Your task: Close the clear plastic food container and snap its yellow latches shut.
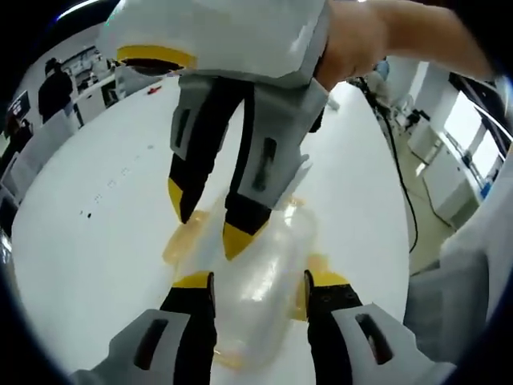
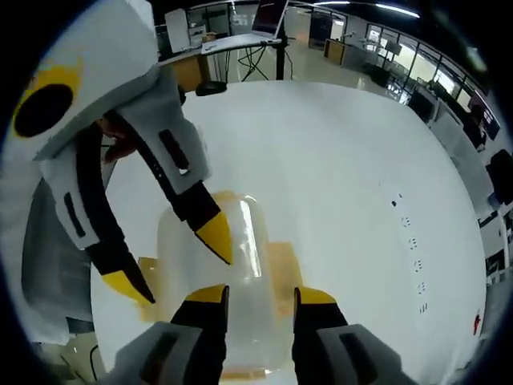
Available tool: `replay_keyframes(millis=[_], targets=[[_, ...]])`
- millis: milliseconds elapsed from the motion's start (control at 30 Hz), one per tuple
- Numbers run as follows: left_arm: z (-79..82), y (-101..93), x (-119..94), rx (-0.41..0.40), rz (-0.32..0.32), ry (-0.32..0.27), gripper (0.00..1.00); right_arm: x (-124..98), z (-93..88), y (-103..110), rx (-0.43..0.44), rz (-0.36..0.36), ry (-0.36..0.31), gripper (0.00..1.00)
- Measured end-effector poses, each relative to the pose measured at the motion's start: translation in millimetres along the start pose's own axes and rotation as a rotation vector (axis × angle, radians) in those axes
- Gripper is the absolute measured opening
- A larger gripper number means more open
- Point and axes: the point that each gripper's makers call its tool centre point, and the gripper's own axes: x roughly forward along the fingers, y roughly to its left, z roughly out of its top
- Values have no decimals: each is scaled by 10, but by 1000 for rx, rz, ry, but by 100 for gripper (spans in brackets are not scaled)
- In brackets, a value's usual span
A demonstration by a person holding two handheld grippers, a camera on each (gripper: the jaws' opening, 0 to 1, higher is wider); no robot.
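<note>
A clear plastic food container (image 1: pixel 264 277) lies on the white table (image 1: pixel 96 241), its lid on top and translucent yellow latches (image 1: pixel 183 239) hanging at its sides. My left gripper (image 1: pixel 260 282) hovers over the near end, open, its jaws standing either side of the lid. My right gripper (image 1: pixel 208 223) comes down from the top, open, with one tip on the lid and one by a latch. In the right gripper view the container (image 2: pixel 244 241) lies ahead of my right gripper (image 2: pixel 262 297). There the left gripper (image 2: pixel 172 261) enters from the left, one tip resting on the lid.
The white table (image 2: pixel 361 184) spreads wide around the container. Desks, chairs and people stand at the room's edge (image 1: pixel 56 88). A cable runs over the floor (image 1: pixel 401 176) past the table's right side. The person's hand (image 1: pixel 353 40) holds the right gripper.
</note>
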Motion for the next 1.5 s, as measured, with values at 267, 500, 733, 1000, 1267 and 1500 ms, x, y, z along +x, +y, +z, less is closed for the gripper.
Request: replay_keyframes(millis=[267,500,733,1000,1267,1500], targets=[[-45,-75,15,75,17,45,42,4,5,-20,-6,-10,1,32],[-58,-167,59,148,25,59,48,12,-3,-42,19,14,-3,33],[-93,-214,107,256,58,77,51,26,0,-18,22,54,8,32],[-104,-154,119,314,117,83,47,49,-7,-9,44,108,19,31],[-139,-156,139,359,141,73,47,59,-9,38,52,142,24,29],[-148,-146,163,397,181,98,47,62,-2,58,15,163,18,29]])
